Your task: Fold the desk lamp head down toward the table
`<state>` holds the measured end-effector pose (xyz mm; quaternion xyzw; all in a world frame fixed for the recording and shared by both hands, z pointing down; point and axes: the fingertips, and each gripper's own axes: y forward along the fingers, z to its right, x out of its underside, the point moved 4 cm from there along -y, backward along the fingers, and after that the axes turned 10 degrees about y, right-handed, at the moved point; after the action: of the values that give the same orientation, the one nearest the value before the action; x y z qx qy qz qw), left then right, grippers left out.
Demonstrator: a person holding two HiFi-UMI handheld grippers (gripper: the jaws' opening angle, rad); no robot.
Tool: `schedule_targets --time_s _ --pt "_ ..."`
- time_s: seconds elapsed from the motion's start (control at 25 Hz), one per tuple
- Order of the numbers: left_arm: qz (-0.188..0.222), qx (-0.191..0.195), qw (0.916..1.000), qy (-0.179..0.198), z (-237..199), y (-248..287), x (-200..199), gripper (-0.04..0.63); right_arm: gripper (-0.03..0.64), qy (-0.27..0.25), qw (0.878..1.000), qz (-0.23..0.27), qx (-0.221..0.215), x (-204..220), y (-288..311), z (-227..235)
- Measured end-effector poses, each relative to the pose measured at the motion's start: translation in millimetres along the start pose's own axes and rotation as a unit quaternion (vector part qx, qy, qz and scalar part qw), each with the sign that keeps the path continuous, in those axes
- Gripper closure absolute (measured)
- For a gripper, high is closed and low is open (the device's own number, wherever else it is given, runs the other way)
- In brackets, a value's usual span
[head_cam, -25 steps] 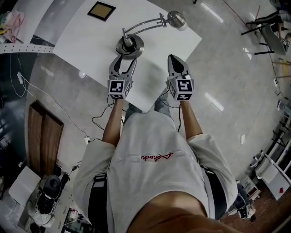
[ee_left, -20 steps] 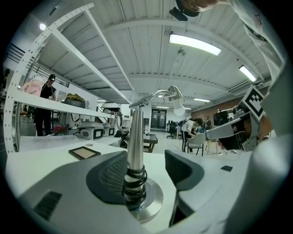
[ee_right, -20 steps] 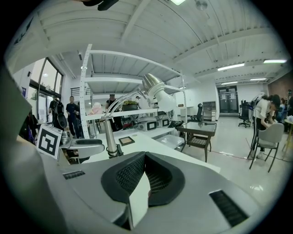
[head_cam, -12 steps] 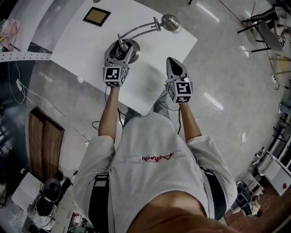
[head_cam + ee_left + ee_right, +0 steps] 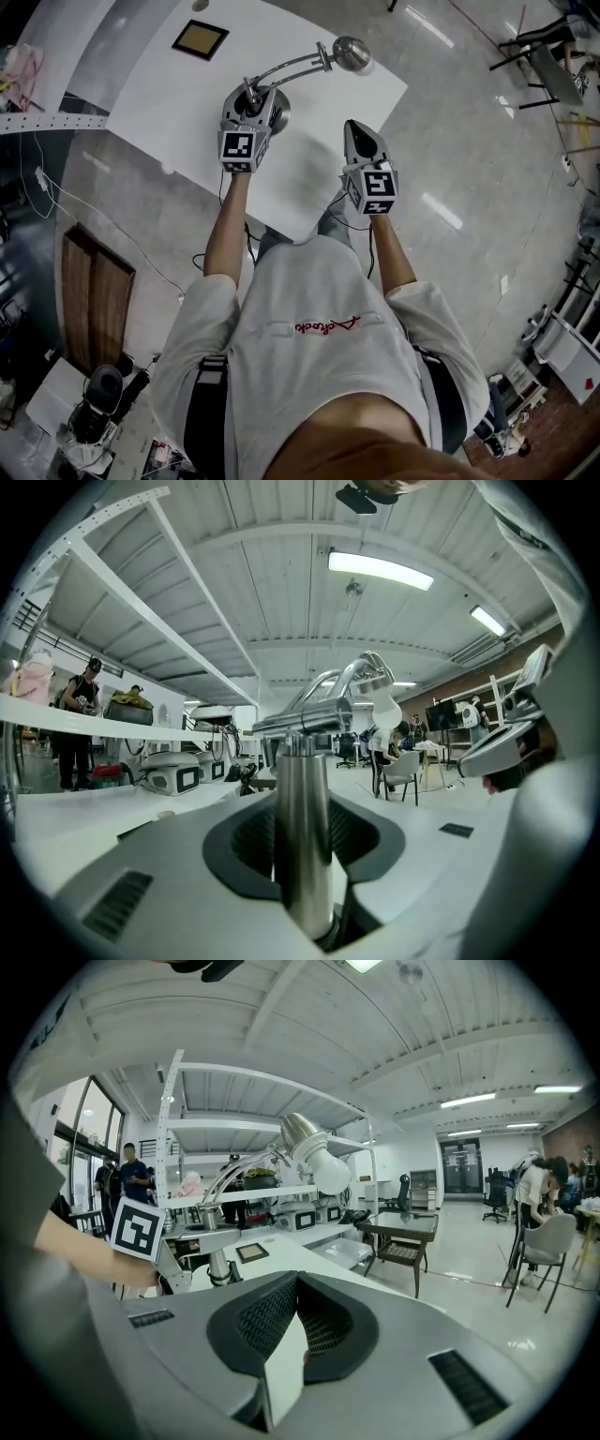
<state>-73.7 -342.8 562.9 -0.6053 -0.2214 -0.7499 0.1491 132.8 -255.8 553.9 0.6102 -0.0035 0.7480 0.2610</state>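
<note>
A chrome desk lamp stands on the white table [image 5: 309, 159]. Its round base [image 5: 278, 105] is near the table's left part, and the curved arm [image 5: 292, 66] leads right to the dome head [image 5: 351, 52], which is raised. My left gripper [image 5: 248, 101] is at the base; its jaws are closing on the upright post [image 5: 305, 855], which stands between the pads and touches them. The right gripper [image 5: 357, 126] hovers shut and empty over the table, to the right of the base. In the right gripper view the lamp head [image 5: 314, 1152] is up to the left of the shut jaws.
A flat brown square [image 5: 200, 39] lies on the table's far left. The table's near corner points at the person. Beyond it are a dark side table [image 5: 403, 1227], chairs [image 5: 546, 1241] and shelving with people standing at the far left.
The left gripper has moved forward from in front of the base to around the lamp's post, and its jaws have narrowed onto it. The right gripper has stayed still.
</note>
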Motion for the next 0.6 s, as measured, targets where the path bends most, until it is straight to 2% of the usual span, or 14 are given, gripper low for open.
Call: schedule_targets --time_s 0.08,0.4,0.6 --pt "0.0 0.0 1.0 0.005 -0.3 0.1 -1.1 0.482 0.589 0.0 1.0 0.003 0.001 -2.5 1.1 0.3" --pt "0.0 0.005 1.0 0.002 -0.1 0.3 -0.8 0.482 0.589 0.0 1.0 0.015 -0.001 -12.6 3.4 -3.2" --pt "-0.002 0.007 1.0 0.004 -0.2 0.8 -0.2 0.483 0.589 -0.018 0.999 0.046 -0.007 -43.6 8.4 -9.9"
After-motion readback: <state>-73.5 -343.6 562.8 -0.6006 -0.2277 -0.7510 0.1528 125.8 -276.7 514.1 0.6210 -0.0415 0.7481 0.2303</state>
